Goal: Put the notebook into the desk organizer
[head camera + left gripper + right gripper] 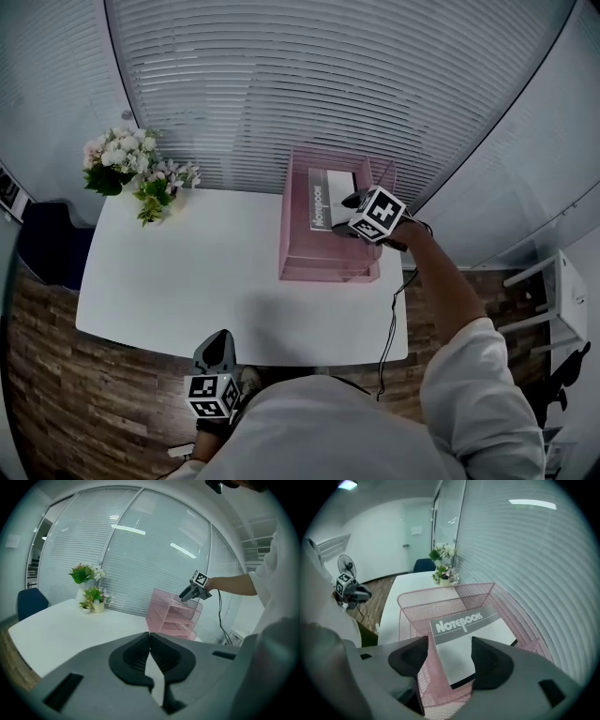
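Observation:
The grey-and-white notebook (330,197) (468,639) lies flat in the top tray of the pink mesh desk organizer (298,230) (440,598) (161,616), its title facing up. My right gripper (350,202) (449,652) hovers just over the notebook's near end, open. Its pads stand wide apart and touch nothing. My left gripper (217,349) (150,651) is held low by the table's front edge, far from the organizer, shut and empty.
The organizer stands at the back right of the white table (187,281). A vase of flowers (141,173) (89,590) sits at the back left corner, a blue chair (52,244) beyond it. A cable (389,328) hangs off the table's right edge.

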A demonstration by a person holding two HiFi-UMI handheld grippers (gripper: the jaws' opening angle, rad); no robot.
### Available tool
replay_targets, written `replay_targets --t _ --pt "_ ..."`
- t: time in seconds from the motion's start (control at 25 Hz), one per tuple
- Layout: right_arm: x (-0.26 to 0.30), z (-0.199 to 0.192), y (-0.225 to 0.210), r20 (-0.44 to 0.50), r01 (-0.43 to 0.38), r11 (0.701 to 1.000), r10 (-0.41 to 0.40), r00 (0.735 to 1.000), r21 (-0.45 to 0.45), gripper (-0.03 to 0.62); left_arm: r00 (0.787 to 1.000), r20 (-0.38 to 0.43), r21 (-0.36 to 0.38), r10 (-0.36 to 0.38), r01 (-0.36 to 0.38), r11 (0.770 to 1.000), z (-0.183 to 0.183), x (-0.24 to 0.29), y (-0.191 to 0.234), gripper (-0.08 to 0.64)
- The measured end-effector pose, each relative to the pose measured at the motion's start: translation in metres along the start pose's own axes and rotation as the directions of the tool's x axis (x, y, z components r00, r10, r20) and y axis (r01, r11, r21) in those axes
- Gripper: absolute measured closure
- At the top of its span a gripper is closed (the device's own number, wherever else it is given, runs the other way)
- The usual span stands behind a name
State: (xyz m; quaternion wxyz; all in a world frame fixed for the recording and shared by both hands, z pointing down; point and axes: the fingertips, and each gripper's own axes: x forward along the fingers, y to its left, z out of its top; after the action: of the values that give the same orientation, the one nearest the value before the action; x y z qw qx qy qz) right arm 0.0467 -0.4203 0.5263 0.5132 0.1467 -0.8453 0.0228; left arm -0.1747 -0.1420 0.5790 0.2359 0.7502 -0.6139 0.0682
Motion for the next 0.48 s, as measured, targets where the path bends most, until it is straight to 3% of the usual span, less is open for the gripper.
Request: replay_targets --t 0.12,0.24,0.48 --pt "-0.022 0.006 0.006 0.143 0.048 0.992 -0.064 0.988 0.113 0.302 1.000 -0.002 0.015 -0.019 0.019 1.000 0.001 0.005 -0.007 0.551" --pt "-0.043 0.007 0.016 0.262 0.082 0.975 -0.136 0.955 0.208 0.310 0.999 -0.005 0.033 -0.042 0.042 0.999 0.004 0.012 -0.013 0.551" --pt "-0.070 -0.016 0.039 0.381 0.148 0.931 -0.277 0.882 0.333 0.325 0.996 -0.020 0.068 -0.091 0.092 0.993 0.009 0.024 -0.032 0.551"
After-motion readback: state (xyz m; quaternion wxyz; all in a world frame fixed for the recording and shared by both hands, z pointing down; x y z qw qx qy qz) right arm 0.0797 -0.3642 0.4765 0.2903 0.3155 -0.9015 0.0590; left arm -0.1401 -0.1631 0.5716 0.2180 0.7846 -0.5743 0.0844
